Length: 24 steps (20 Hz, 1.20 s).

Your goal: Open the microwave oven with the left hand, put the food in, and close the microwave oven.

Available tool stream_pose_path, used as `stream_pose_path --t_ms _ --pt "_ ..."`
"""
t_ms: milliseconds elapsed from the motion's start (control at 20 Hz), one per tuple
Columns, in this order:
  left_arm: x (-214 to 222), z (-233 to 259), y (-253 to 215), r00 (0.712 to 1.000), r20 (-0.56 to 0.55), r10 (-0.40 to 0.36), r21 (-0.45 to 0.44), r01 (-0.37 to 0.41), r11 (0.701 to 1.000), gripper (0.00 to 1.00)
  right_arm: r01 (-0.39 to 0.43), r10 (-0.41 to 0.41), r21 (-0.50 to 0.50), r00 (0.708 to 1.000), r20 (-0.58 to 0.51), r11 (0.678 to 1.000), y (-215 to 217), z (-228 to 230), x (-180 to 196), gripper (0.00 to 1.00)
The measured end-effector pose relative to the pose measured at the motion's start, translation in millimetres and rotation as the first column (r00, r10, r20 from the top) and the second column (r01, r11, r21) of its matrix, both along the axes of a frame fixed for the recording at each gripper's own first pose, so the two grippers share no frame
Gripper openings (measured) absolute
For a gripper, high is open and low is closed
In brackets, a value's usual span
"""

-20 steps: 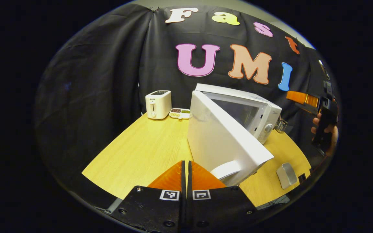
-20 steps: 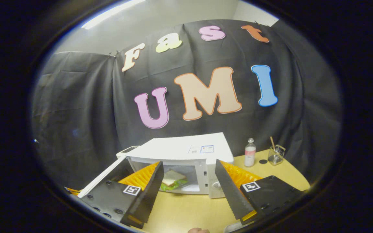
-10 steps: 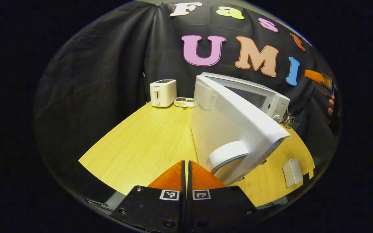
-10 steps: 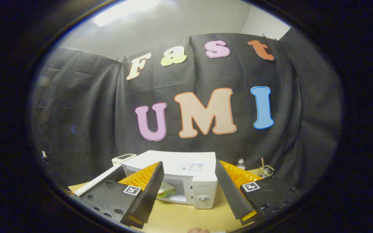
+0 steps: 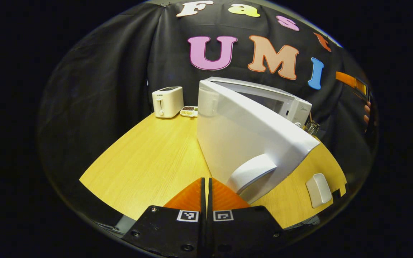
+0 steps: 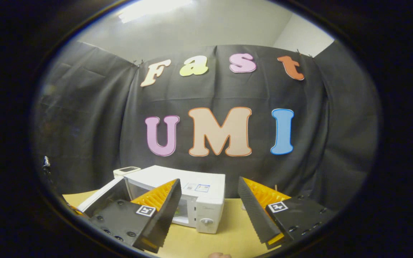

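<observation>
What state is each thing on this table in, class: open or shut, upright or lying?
Microwave door: partly open, swung out from the oven.
Toaster: upright on the table.
Left gripper: fingers shut, holding nothing.
Right gripper: fingers open, holding nothing.
Small white block: lying flat on the table.

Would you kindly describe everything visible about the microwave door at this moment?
The microwave door is a plain white, smooth panel that looks like plastic, with a broad curved white handle low on its free edge. It stands partly open, swung out from the microwave oven and hinged on the side nearer the toaster. It hangs above the wooden table. The left gripper, jaws shut, sits just beside the handle; contact cannot be told.
</observation>
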<state>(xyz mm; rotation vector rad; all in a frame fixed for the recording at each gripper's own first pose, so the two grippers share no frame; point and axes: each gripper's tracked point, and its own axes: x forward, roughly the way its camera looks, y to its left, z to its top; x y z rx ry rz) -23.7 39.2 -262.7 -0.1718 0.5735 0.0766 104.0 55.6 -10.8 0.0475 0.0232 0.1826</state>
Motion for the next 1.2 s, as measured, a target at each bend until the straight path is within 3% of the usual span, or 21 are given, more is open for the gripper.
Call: stream_pose_path --t_ms 50,100,150,250,300,350,800,950,1200 --pt "3.6 -0.6 -3.2 1.000 -0.002 -0.008 0.001 0.008 1.000 0.01 0.005 -0.005 -0.010 1.000 0.002 1.000 -2.8 -0.2 -1.4 0.97" --pt "7.3 0.5 -6.0 1.000 0.000 -0.012 0.003 0.012 1.000 0.01 0.005 -0.005 -0.016 1.000 -0.002 1.000 -4.7 -1.5 -2.4 0.97" --pt "11.2 1.6 -9.7 1.000 0.004 -0.016 0.004 0.016 1.000 0.01 0.003 -0.003 -0.020 1.000 -0.006 1.000 -4.8 -4.1 -3.9 0.87" --pt "19.3 3.5 -18.3 1.000 0.010 -0.025 -0.004 0.025 1.000 0.01 0.004 -0.004 -0.027 1.000 -0.004 1.000 -8.9 -2.7 -5.8 0.87" --pt "22.8 4.7 -22.6 0.999 0.012 -0.031 -0.005 0.031 1.000 0.01 0.004 -0.004 -0.031 1.000 0.000 1.000 -11.3 -1.3 -6.5 0.97" --pt "23.5 4.5 -26.8 0.999 0.012 -0.046 -0.003 0.046 0.999 0.01 0.004 -0.004 -0.036 1.000 0.000 0.999 -13.1 -1.2 -7.5 0.87" --pt "49.9 5.5 -67.5 0.990 0.014 -0.143 0.021 0.143 0.989 0.01 0.005 -0.003 -0.067 1.000 0.028 0.998 -26.3 7.0 -23.6 0.87" --pt "61.3 8.1 -78.4 0.986 0.017 -0.166 0.035 0.165 0.986 0.01 0.006 -0.003 -0.092 1.000 0.030 0.996 -36.1 6.0 -27.6 0.96" --pt "81.8 12.7 -97.6 0.981 0.024 -0.191 0.039 0.190 0.981 0.01 0.017 -0.015 -0.079 1.000 0.026 0.997 -51.5 8.8 -33.1 0.96"
